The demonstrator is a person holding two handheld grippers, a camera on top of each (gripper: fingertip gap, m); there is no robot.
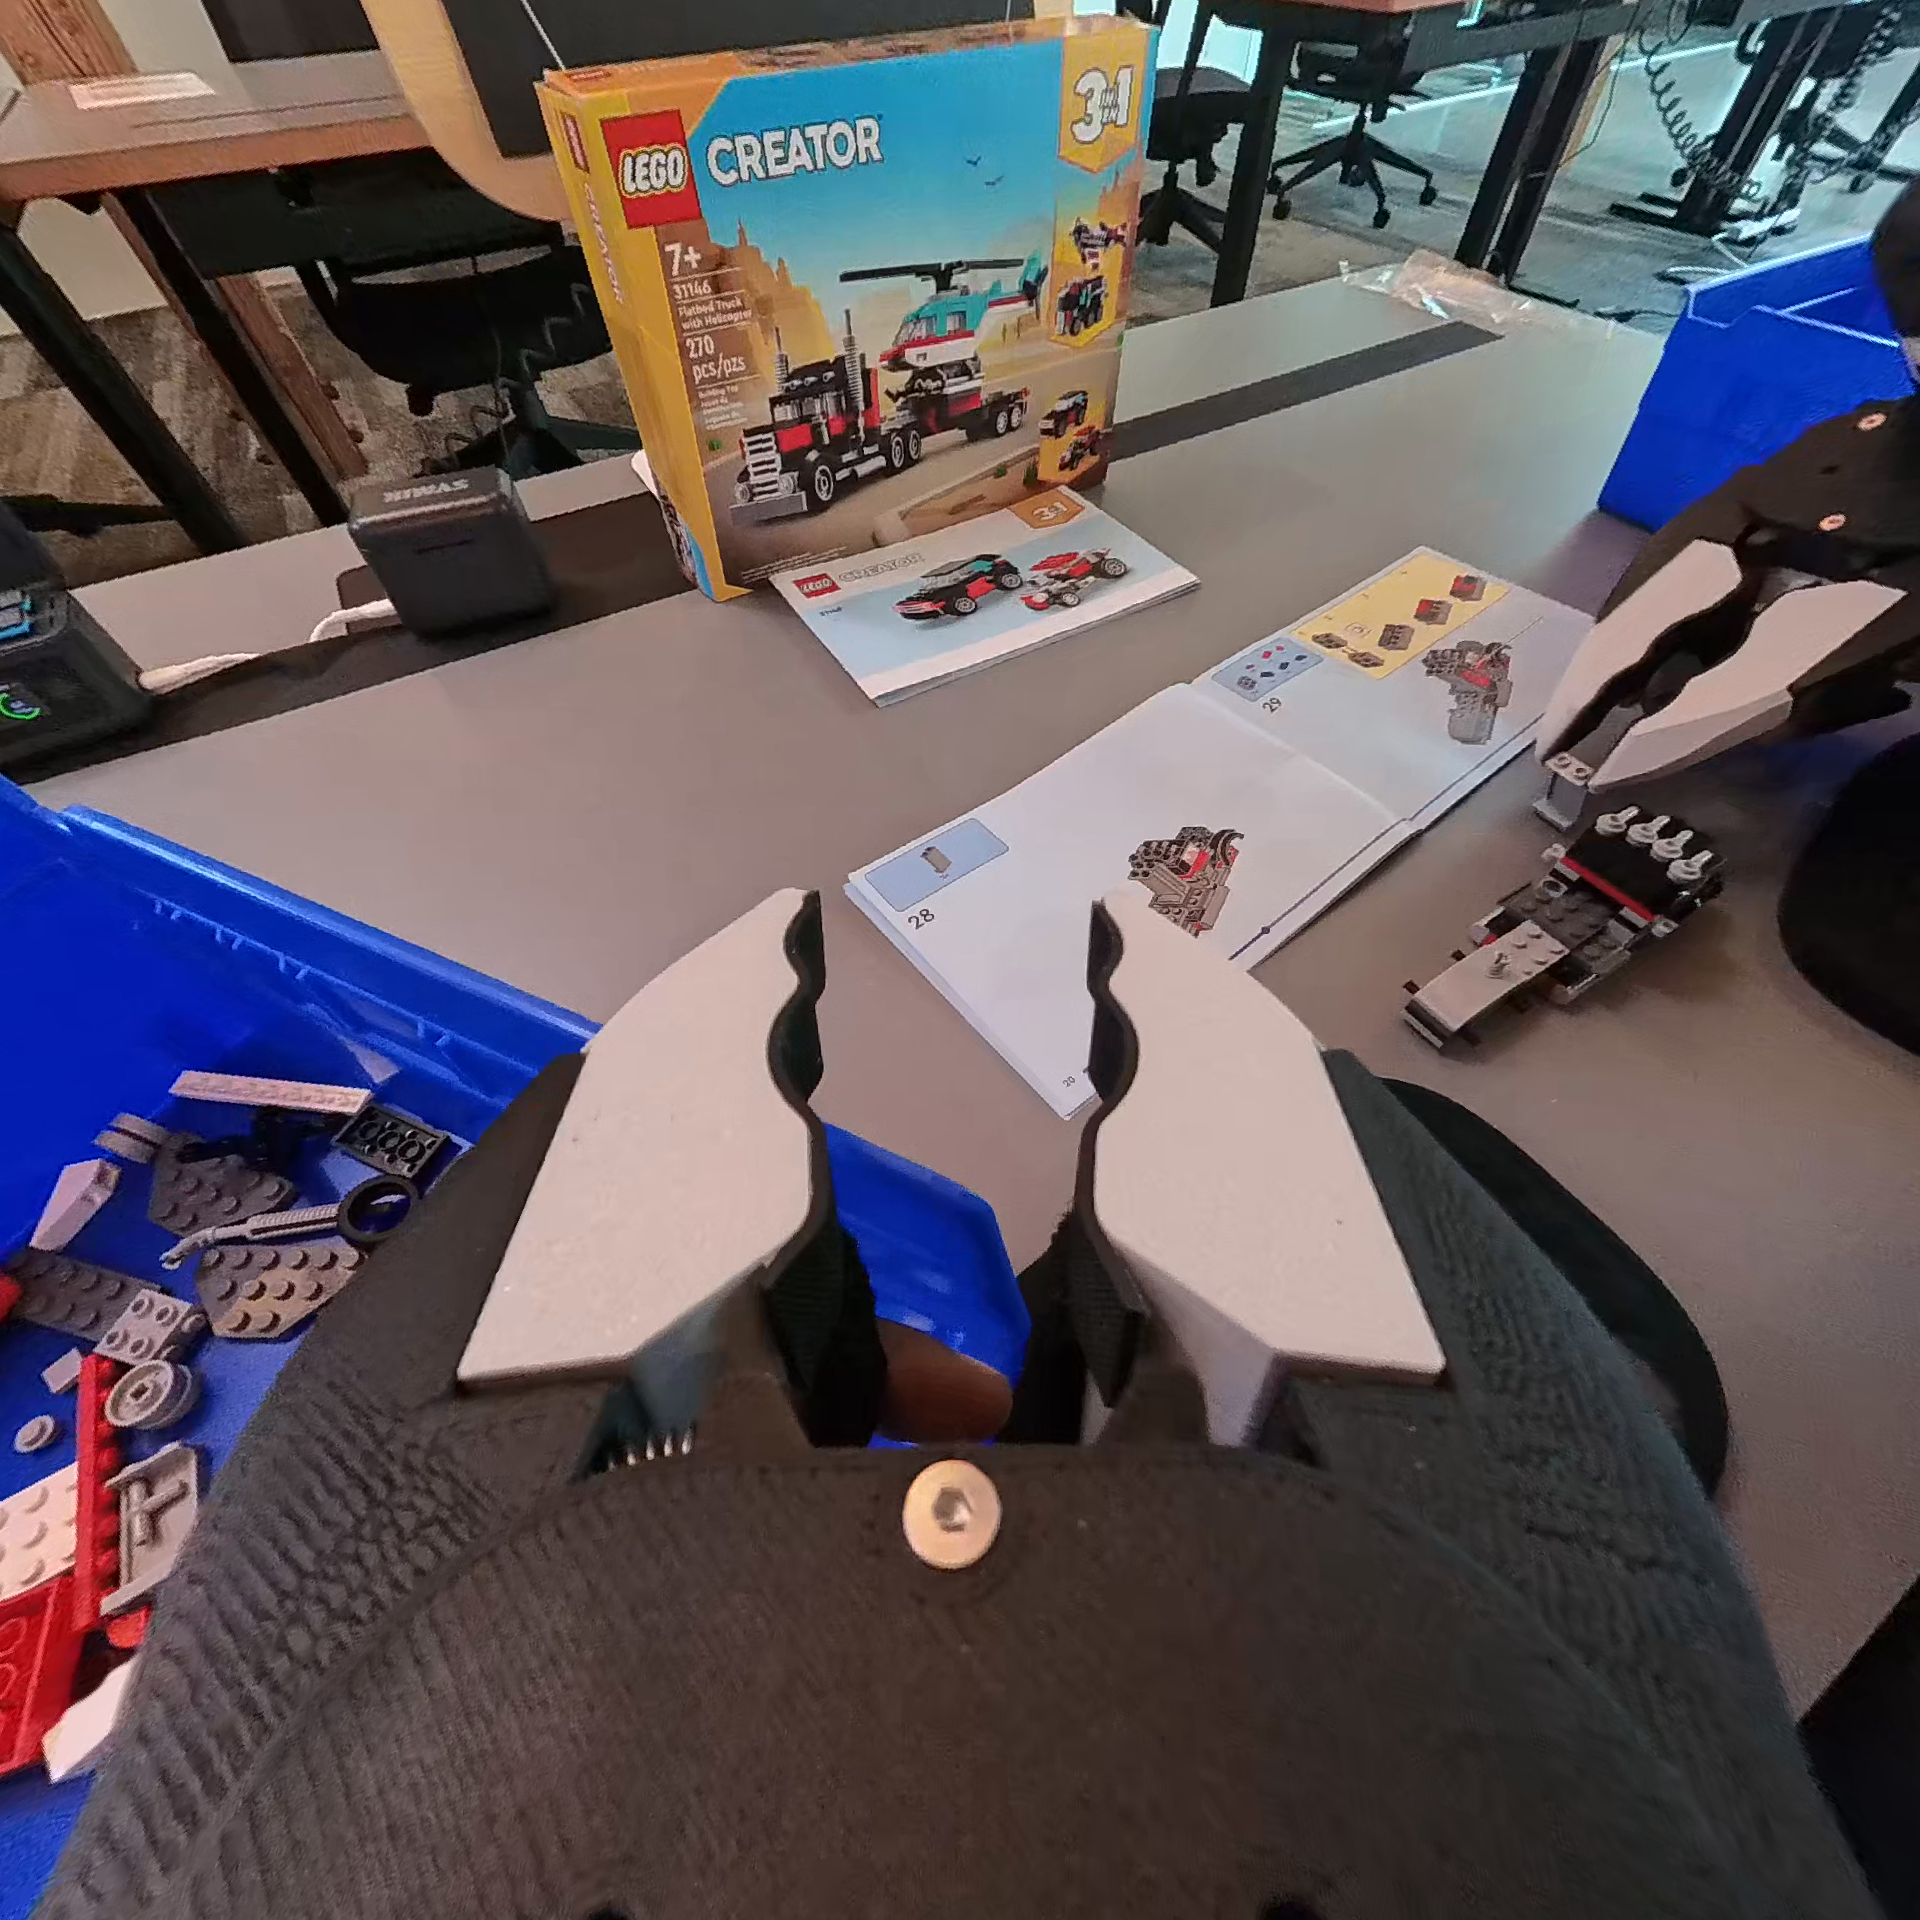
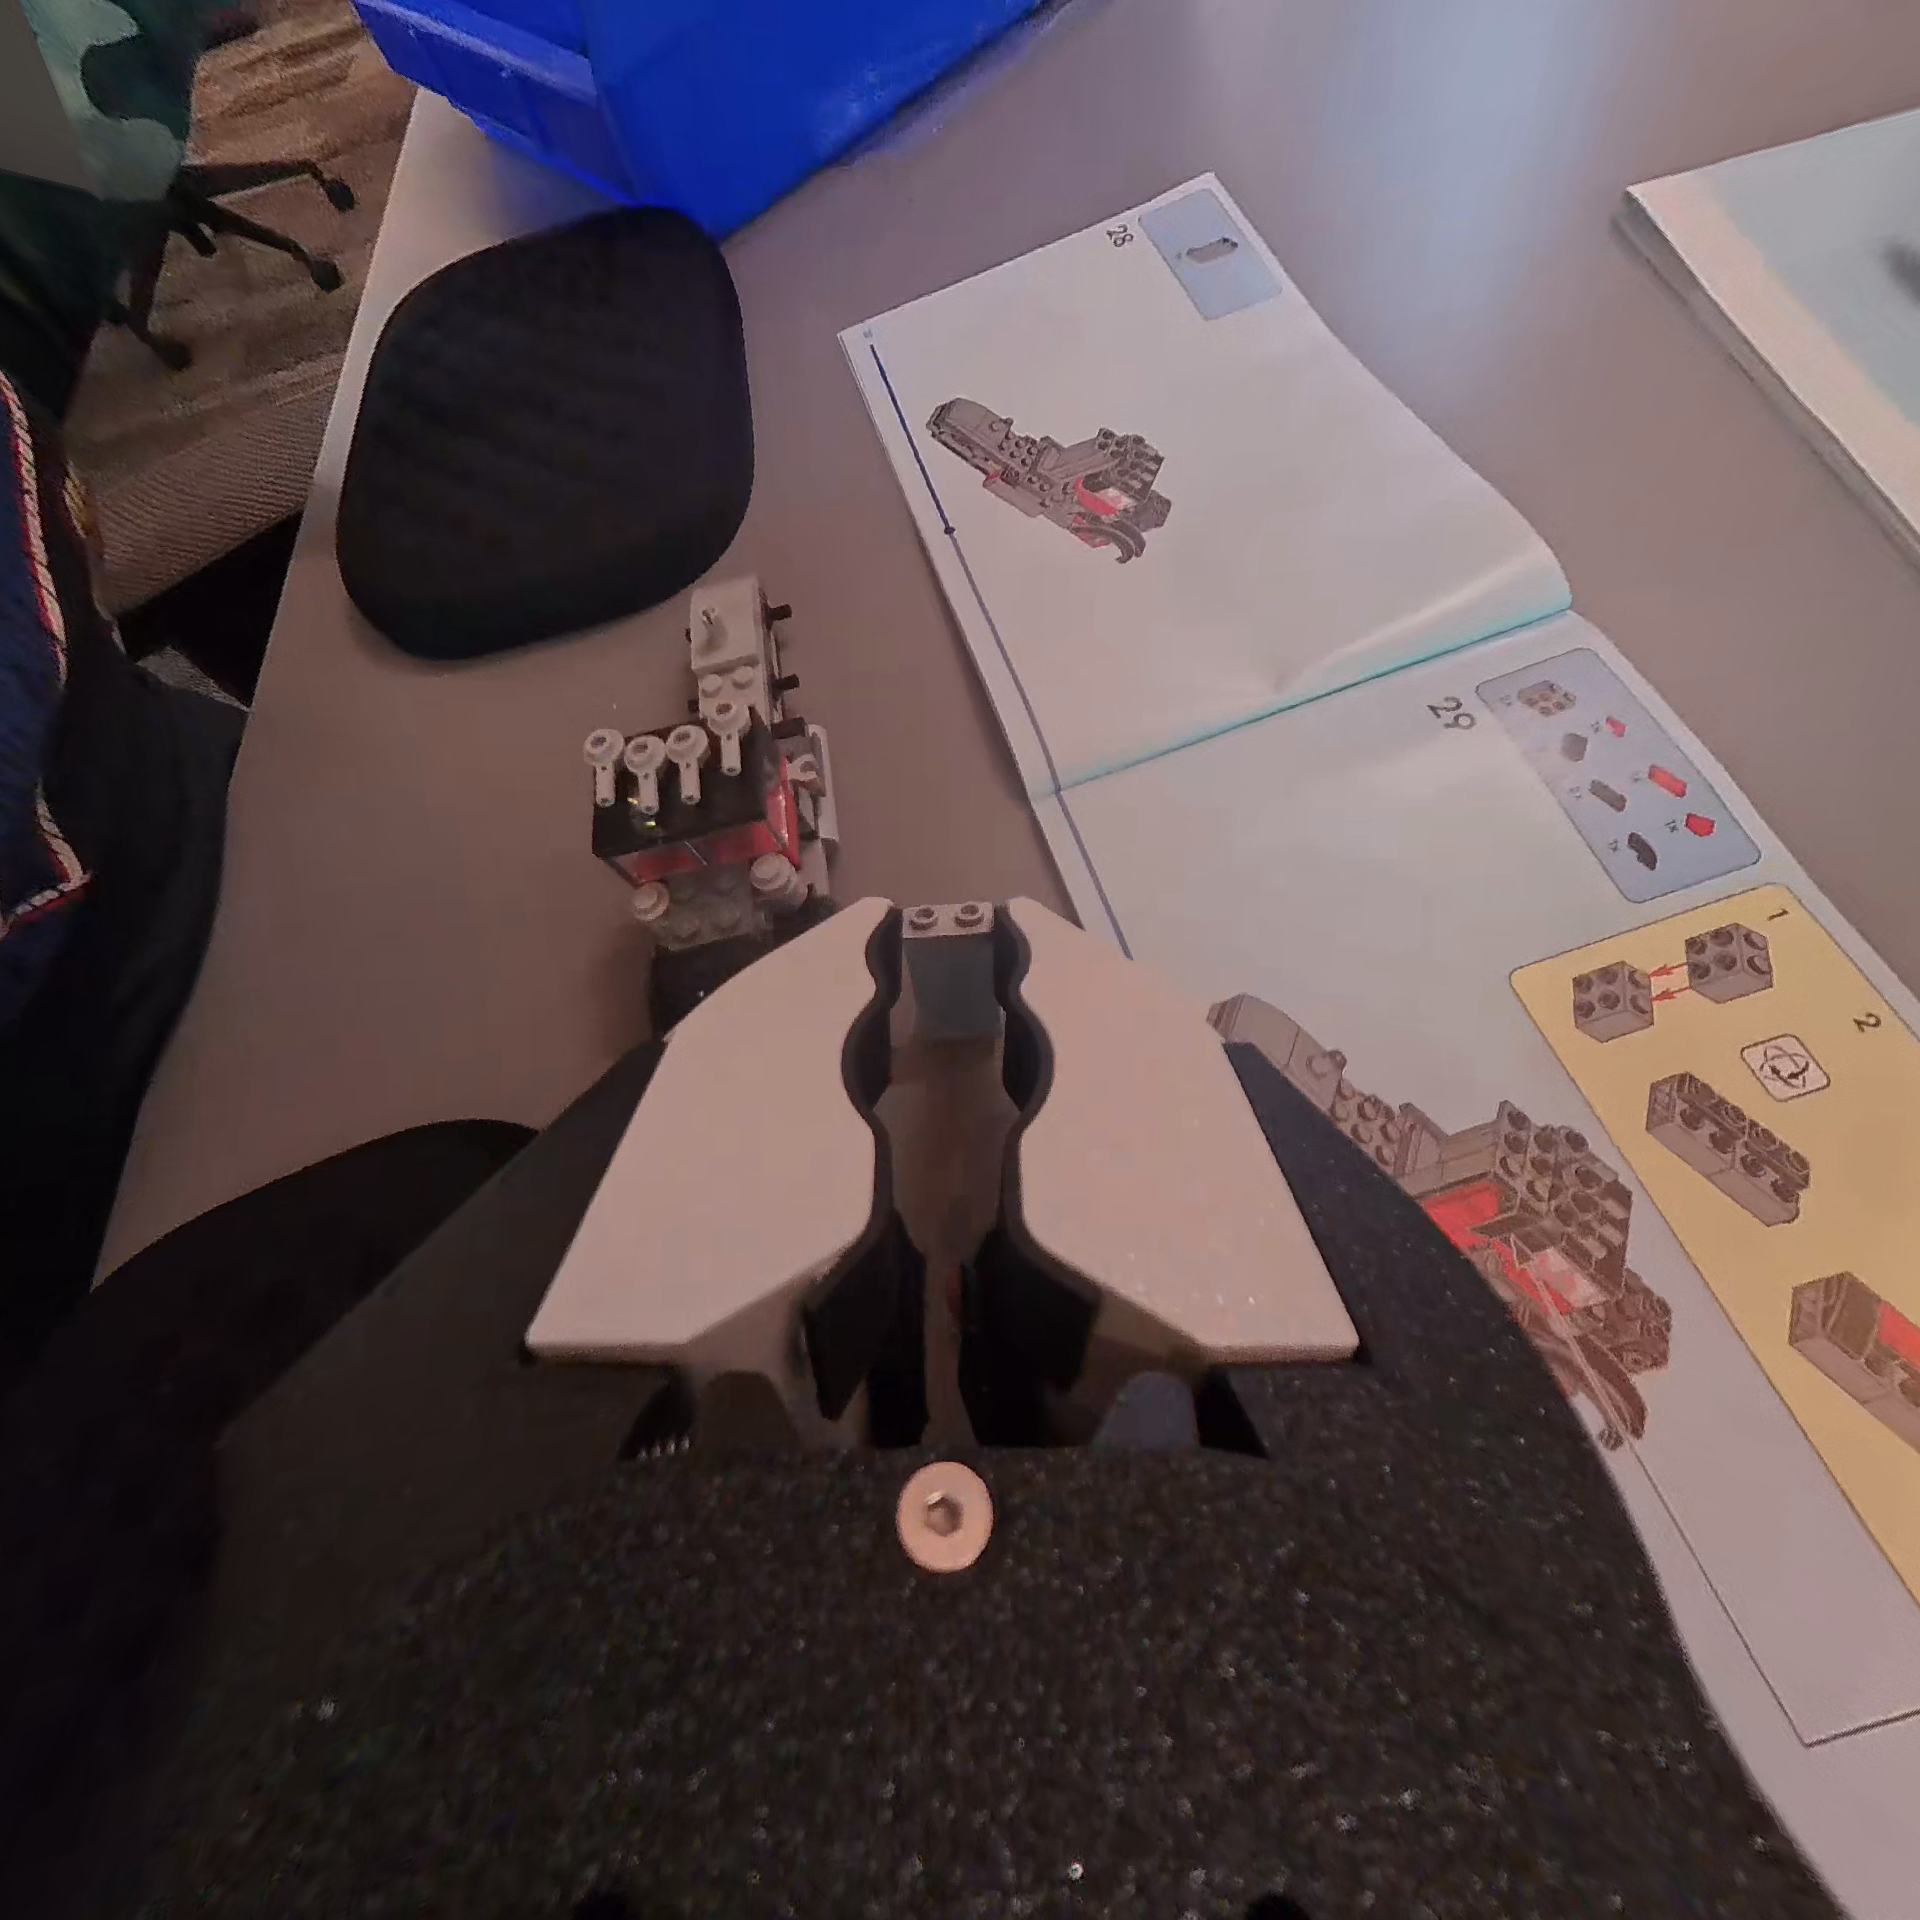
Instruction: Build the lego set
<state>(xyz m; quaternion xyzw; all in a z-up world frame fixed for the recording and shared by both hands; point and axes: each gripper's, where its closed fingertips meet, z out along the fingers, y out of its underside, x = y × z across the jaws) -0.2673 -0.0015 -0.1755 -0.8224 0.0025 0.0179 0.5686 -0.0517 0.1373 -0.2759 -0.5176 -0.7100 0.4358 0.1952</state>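
The right gripper has its fingers clamped on a small gray brick, 2 studs showing at the tips. It hangs just beside the half-built model, which lies on the tabletop at about 11 o'clock from the fingertips in the right wrist view. From the left wrist view the same gripper sits at 3 o'clock, with the brick close to the near end of the model.

The left gripper is empty, its fingers spread apart, above the edge of the blue bin of loose pieces at 8 o'clock. The open instruction booklet lies straight ahead at 12 o'clock, with the box standing beyond it.

The step in hand looks to be seating this brick on the model. To do it well:

- Check the booklet page for the brick's spot and which way its sloped face points; the exact seat cannot be read from here.
- Bring the left gripper across and pin the model first, since it lies loose and will probably slide or tip under a press.
- Grip the model low on its dark body, clear of the row of 4 pale pegs, which look easy to knock off.
- Line the brick up square over the studs, then press straight down without twisting.
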